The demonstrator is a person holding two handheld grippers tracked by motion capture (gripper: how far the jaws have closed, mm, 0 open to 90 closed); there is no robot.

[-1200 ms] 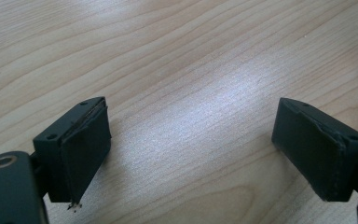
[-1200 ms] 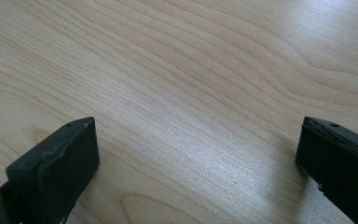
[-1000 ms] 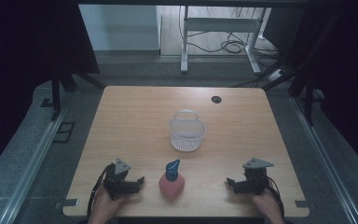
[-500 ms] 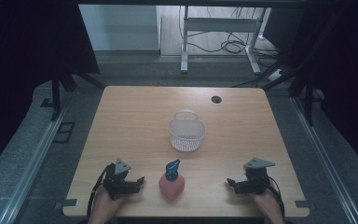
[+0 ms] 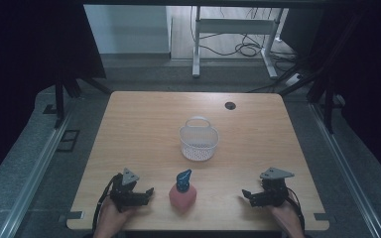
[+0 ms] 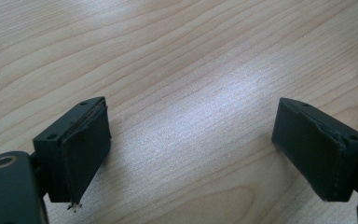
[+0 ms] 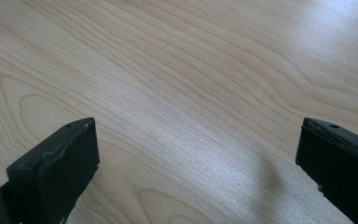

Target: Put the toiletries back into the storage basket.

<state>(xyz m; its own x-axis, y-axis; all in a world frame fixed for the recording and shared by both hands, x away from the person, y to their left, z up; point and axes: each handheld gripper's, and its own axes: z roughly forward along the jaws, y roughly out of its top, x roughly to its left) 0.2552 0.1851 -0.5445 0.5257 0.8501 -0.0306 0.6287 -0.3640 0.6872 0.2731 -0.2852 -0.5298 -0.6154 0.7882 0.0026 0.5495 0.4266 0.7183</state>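
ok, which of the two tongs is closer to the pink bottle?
The left tongs: they rest just beside the pink bottle near the table's front edge, while the right tongs lie clearly farther off on its other side.

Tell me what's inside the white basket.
The white mesh basket looks empty: only its own mesh bottom shows. Its near wall covers a little of the floor inside.

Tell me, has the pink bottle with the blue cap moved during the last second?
No. The pink bottle stands at the same spot near the table's front edge, directly in front of the white basket, as before.
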